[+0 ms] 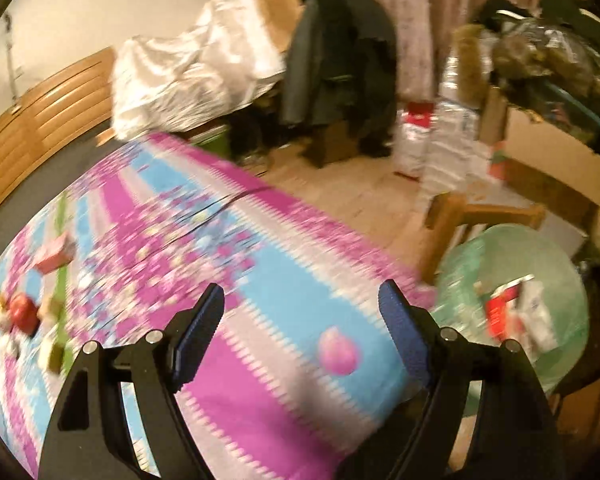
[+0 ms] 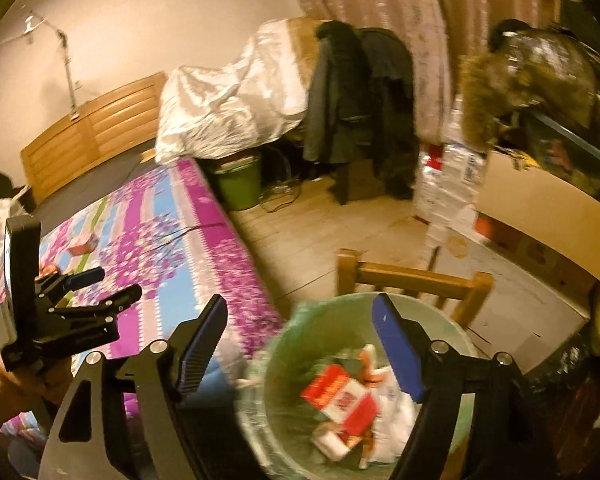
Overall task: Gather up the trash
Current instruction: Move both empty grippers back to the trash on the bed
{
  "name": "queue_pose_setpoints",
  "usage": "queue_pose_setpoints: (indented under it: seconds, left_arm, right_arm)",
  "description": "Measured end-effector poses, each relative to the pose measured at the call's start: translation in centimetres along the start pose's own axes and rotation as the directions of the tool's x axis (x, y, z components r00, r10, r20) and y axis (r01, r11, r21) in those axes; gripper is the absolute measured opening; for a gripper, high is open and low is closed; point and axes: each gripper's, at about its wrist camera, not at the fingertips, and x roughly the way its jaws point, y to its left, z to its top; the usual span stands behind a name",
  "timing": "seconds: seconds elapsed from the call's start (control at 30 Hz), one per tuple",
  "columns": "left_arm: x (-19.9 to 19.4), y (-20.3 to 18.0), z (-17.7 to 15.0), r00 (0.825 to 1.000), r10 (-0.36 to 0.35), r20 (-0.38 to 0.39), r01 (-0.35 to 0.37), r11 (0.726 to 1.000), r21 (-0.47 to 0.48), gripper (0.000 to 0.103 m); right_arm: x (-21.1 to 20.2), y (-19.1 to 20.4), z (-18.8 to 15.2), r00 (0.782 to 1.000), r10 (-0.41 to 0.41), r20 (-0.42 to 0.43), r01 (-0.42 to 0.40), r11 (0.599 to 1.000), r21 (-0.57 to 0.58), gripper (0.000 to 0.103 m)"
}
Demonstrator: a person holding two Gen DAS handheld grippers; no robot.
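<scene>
With both the left gripper (image 1: pixel 300 296) and right gripper (image 2: pixel 300 308) spread apart and empty, the lined bin (image 2: pixel 284 344) beside the bed (image 1: pixel 260 248) already holds cartons, while at least 2 scraps, including a red box (image 1: pixel 54 254), remain on the bedspread.

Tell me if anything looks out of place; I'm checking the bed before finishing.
Yes: litter remains on the bed: a pink ball, a red box and blurred scraps. Other trash is already in the bin.

One bin (image 2: pixel 284 344), two tools (image 1: pixel 301 308) (image 2: pixel 298 322), one chair (image 2: pixel 412 276)
</scene>
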Motion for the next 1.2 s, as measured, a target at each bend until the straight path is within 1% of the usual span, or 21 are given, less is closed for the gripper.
queue_pose_setpoints:
  seconds: [0.13, 0.23, 0.27, 0.4, 0.43, 0.53, 0.63, 0.73, 0.8, 0.83, 0.87, 0.93, 0.97, 1.0, 1.1, 1.17, 1.2]
  left_arm:
    - [-0.6, 4.5, -3.0, 0.997, 0.064, -0.037, -0.066, 0.996, -0.056, 0.076]
    - [-1.4, 7.0, -4.9, 0.993, 0.104, -0.057, -0.109, 0.989, -0.095, 0.076]
    - [-1.8, 8.3, -5.8, 0.990, 0.121, -0.066, -0.128, 0.985, -0.118, 0.076]
    - [-3.4, 13.1, -9.1, 0.977, 0.189, -0.094, -0.205, 0.957, -0.206, 0.077]
    - [-3.9, 14.5, -10.0, 0.973, 0.208, -0.103, -0.227, 0.946, -0.232, 0.077]
    - [-5.4, 19.1, -12.7, 0.954, 0.263, -0.142, -0.297, 0.896, -0.331, 0.076]
    - [-7.5, 24.6, -15.9, 0.931, 0.320, -0.179, -0.366, 0.815, -0.449, 0.076]
    - [-9.0, 28.8, -18.0, 0.912, 0.357, -0.204, -0.409, 0.745, -0.526, 0.076]
    - [-10.0, 32.4, -19.2, 0.893, 0.391, -0.221, -0.444, 0.692, -0.569, 0.076]
    - [-10.3, 33.6, -19.5, 0.889, 0.400, -0.224, -0.451, 0.675, -0.583, 0.076]
    - [-10.7, 35.5, -19.7, 0.888, 0.401, -0.225, -0.450, 0.654, -0.609, 0.076]
    - [-11.0, 38.4, -19.9, 0.898, 0.385, -0.215, -0.426, 0.632, -0.648, 0.076]
    - [-11.1, 40.4, -19.8, 0.904, 0.373, -0.207, -0.409, 0.618, -0.672, 0.076]
    - [-11.1, 41.4, -19.6, 0.908, 0.368, -0.202, -0.399, 0.612, -0.683, 0.076]
    - [-10.4, 45.1, -18.4, 0.912, 0.367, -0.182, -0.380, 0.589, -0.714, 0.076]
    - [-9.1, 47.2, -17.2, 0.925, 0.341, -0.166, -0.345, 0.576, -0.741, 0.076]
    - [-8.3, 47.9, -16.6, 0.932, 0.325, -0.160, -0.329, 0.575, -0.749, 0.076]
  right_arm:
    - [1.3, 4.7, 0.2, 0.999, 0.043, -0.015, -0.044, 0.996, -0.079, 0.081]
    - [2.3, 8.3, 0.3, 0.996, 0.084, -0.035, -0.088, 0.988, -0.130, 0.084]
    - [2.8, 9.7, 0.2, 0.991, 0.121, -0.058, -0.129, 0.981, -0.142, 0.085]
    - [4.8, 14.0, -0.1, 0.975, 0.189, -0.115, -0.207, 0.962, -0.177, 0.085]
    - [5.5, 15.3, -0.2, 0.969, 0.208, -0.136, -0.231, 0.956, -0.184, 0.085]
    - [7.4, 19.1, -0.8, 0.948, 0.258, -0.185, -0.293, 0.935, -0.201, 0.085]
    - [9.5, 23.6, -1.9, 0.921, 0.307, -0.238, -0.359, 0.908, -0.217, 0.085]
    - [11.7, 28.2, -3.1, 0.887, 0.353, -0.297, -0.424, 0.877, -0.224, 0.085]
    - [13.1, 31.7, -4.1, 0.863, 0.376, -0.336, -0.464, 0.855, -0.233, 0.085]
    - [13.5, 33.1, -4.6, 0.855, 0.383, -0.350, -0.477, 0.846, -0.239, 0.085]
    - [14.0, 34.6, -5.1, 0.847, 0.388, -0.364, -0.489, 0.838, -0.243, 0.085]
    - [15.0, 38.4, -6.3, 0.821, 0.408, -0.399, -0.525, 0.814, -0.249, 0.085]
    - [15.2, 39.3, -6.6, 0.815, 0.414, -0.405, -0.535, 0.806, -0.253, 0.085]
    - [15.6, 41.2, -7.1, 0.810, 0.420, -0.410, -0.546, 0.796, -0.263, 0.085]
    - [16.8, 46.4, -8.0, 0.816, 0.416, -0.402, -0.546, 0.784, -0.296, 0.085]
    - [18.3, 49.7, -8.3, 0.832, 0.394, -0.390, -0.518, 0.802, -0.296, 0.085]
    - [18.9, 50.7, -8.3, 0.837, 0.385, -0.388, -0.506, 0.815, -0.283, 0.085]
